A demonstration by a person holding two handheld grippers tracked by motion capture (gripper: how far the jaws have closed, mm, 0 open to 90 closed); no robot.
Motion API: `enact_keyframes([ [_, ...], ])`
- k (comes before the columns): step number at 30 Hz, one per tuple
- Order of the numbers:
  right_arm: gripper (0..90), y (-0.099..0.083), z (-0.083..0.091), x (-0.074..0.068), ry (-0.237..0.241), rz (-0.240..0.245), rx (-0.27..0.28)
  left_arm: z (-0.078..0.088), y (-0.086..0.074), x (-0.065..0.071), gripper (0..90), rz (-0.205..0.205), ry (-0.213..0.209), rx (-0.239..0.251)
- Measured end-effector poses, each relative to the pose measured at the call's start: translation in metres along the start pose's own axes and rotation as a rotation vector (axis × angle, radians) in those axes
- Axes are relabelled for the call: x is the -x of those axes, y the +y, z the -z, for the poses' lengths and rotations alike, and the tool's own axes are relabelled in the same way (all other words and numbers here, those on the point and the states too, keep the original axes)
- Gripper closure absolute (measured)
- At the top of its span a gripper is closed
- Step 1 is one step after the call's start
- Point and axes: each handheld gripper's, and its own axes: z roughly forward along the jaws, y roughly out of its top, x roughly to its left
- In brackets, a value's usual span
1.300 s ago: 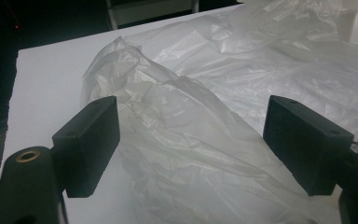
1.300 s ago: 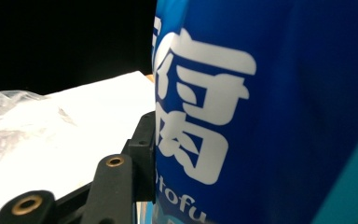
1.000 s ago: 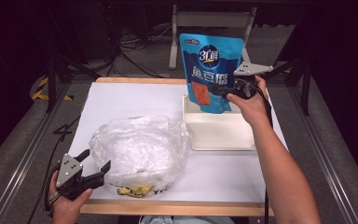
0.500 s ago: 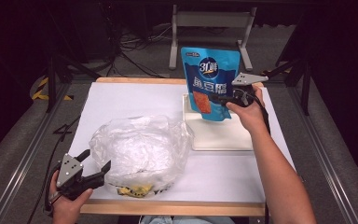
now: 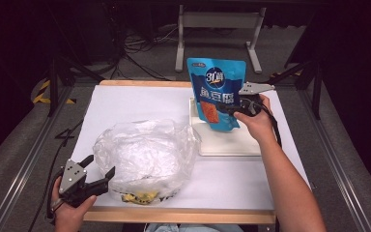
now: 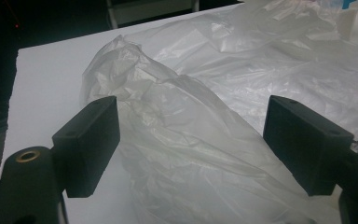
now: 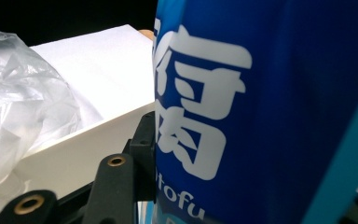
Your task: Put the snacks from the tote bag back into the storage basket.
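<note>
The left gripper (image 5: 96, 175) has its jaws spread wide, gripping nothing, with the crumpled clear plastic bag (image 5: 145, 157) just ahead between them; its own view shows bare film (image 6: 182, 140), while the high view reveals yellow contents (image 5: 140, 196) beneath. Right of that, the right gripper (image 5: 232, 108) is clamped on the upright blue pouch (image 5: 217, 94), held over the white tray (image 5: 227, 145); its view shows white lettering (image 7: 191, 107).

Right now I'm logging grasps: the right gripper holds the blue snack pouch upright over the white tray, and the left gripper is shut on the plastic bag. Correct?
Not quite. The left gripper is open, its jaws apart around the plastic bag without pinching it, as the left gripper view shows. The right gripper does hold the blue snack pouch upright over the white tray.
</note>
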Motion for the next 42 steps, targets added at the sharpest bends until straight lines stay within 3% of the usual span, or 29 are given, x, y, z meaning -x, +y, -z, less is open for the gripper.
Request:
enact_keyframes([
  [7, 55.1, -0.01, -0.002, 0.001, 0.005, -0.009, -0.004, 0.0, 0.0, -0.001, 19.7, 0.004, 0.003, -0.001],
  [16, 50.7, -0.016, 0.002, 0.005, 0.025, 0.029, -0.011, 0.0, 0.0, 0.0, 19.7, 0.003, 0.002, -0.002],
  [19, 49.4, -0.021, 0.006, 0.008, 0.022, 0.04, -0.044, 0.0, -0.001, 0.0, 19.6, 0.006, 0.002, -0.003],
  [26, 46.5, -0.03, 0.011, 0.016, 0.038, 0.016, -0.038, -0.002, 0.0, 0.001, 19.6, 0.006, -0.002, -0.006],
  [32, 37.3, -0.031, 0.015, 0.018, 0.013, 0.024, -0.063, -0.002, -0.001, 0.001, 19.6, 0.011, -0.005, -0.006],
  [42, 30.6, -0.028, 0.023, 0.017, -0.024, 0.021, -0.057, -0.002, 0.0, 0.001, 19.5, 0.015, -0.003, -0.006],
])
